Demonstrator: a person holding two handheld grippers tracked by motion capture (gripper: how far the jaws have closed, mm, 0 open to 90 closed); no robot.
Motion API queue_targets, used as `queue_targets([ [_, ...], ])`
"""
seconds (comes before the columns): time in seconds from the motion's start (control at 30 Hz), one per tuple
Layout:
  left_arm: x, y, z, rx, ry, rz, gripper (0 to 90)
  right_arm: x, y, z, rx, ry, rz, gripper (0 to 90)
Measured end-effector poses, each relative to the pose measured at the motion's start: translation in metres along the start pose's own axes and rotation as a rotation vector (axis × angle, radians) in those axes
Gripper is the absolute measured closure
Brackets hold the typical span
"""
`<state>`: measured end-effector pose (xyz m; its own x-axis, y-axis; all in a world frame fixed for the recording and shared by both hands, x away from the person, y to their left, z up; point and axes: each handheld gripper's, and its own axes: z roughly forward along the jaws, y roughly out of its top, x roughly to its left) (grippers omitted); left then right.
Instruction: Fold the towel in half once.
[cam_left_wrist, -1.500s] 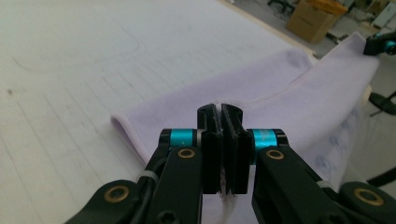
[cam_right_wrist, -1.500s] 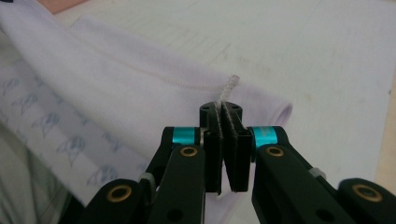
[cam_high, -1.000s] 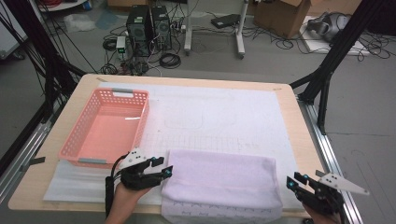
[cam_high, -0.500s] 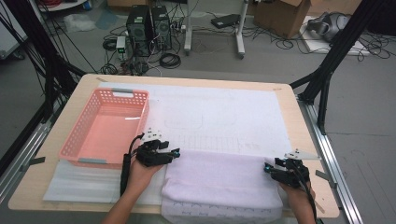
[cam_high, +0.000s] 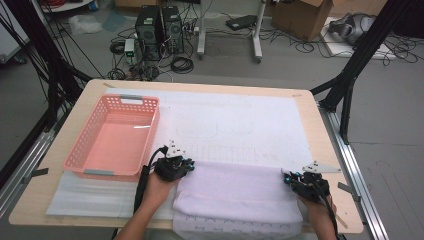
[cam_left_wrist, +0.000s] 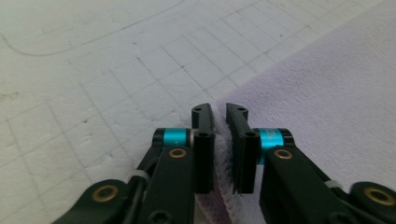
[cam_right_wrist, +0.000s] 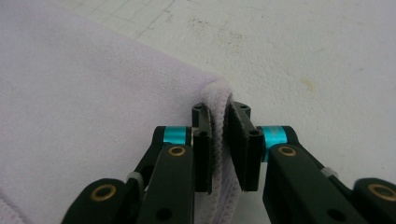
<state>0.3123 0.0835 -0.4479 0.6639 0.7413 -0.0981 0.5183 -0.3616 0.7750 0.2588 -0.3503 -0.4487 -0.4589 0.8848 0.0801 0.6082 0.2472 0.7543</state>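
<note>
Towel (cam_high: 240, 192): long axis runs claw to claw, beside the pink basket (cam_high: 112, 140).
Left claw (cam_left_wrist: 218, 140): just closed, pinching towel's far-left corner.
Right claw (cam_right_wrist: 222, 142): just closed, pinching far-right corner.

Soft matt lilac cloth towel (cam_high: 240, 192) — fuzzy, glossy pink plastic basket (cam_high: 114, 140)

Looks like a robotics/data-collection lab. Bench (cam_high: 330, 150) is sitting inside a black strut frame (cam_high: 357, 55), rails running down both sides. Two PC towers (cam_high: 159, 25) are standing on the bare concrete floor at 11 o'clock, cables (cam_high: 182, 62) sprawling around them. Cardboard box (cam_high: 295, 12) is sitting at 1 o'clock. Gridded white mat (cam_high: 240, 125) is covering the benchtop.
</note>
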Motion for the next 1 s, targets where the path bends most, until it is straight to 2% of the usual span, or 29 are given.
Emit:
queue_targets([
  [0.07,0.003,0.002,0.0,0.008,-0.014,-0.043,83.0,-0.004,-0.001,0.0,-0.011,0.026,0.034,81.4],
  [0.1,0.005,0.003,0.0,-0.002,-0.004,-0.055,83.3,-0.005,-0.001,0.0,-0.015,0.033,0.043,81.8],
  [0.13,0.007,0.003,0.0,-0.016,0.007,-0.066,83.5,-0.005,-0.001,0.0,-0.017,0.028,0.04,81.9],
  [0.23,0.016,0.004,0.001,-0.08,0.018,-0.151,83.9,-0.008,0.003,0.003,-0.03,0.021,0.012,82.0],
  [0.27,0.02,0.006,0.003,-0.069,0.019,-0.162,83.9,-0.012,0.006,0.005,-0.033,0.027,0.009,82.0],
  [0.3,0.022,0.009,0.005,-0.051,0.026,-0.154,83.9,-0.015,0.009,0.007,-0.037,0.032,0.016,82.0],
  [0.37,0.027,0.019,0.008,-0.06,0.035,-0.158,83.9,-0.023,0.017,0.014,-0.04,0.044,0.027,82.0],
  [0.5,0.044,0.041,0.016,-0.075,0.06,-0.202,83.8,-0.035,0.04,0.028,-0.021,0.028,0.009,82.0],
  [0.67,0.059,0.061,0.027,-0.086,0.093,-0.198,83.8,-0.049,0.069,0.04,-0.036,0.018,0.026,82.0],
  [0.77,0.067,0.07,0.03,-0.118,0.11,-0.231,83.9,-0.055,0.082,0.048,-0.043,0.009,0.039,82.0],
  [0.83,0.072,0.076,0.034,-0.109,0.132,-0.223,83.9,-0.06,0.091,0.054,-0.051,0.009,0.056,81.9],
  [0.9,0.076,0.081,0.035,-0.124,0.145,-0.227,83.9,-0.061,0.1,0.061,-0.053,-0.005,0.065,81.9],
  [0.93,0.079,0.082,0.035,-0.146,0.145,-0.24,83.9,-0.062,0.104,0.065,-0.051,-0.011,0.073,82.0],
  [1.0,0.084,0.087,0.036,-0.146,0.138,-0.247,83.9,-0.064,0.11,0.07,-0.057,-0.018,0.083,82.0],
])
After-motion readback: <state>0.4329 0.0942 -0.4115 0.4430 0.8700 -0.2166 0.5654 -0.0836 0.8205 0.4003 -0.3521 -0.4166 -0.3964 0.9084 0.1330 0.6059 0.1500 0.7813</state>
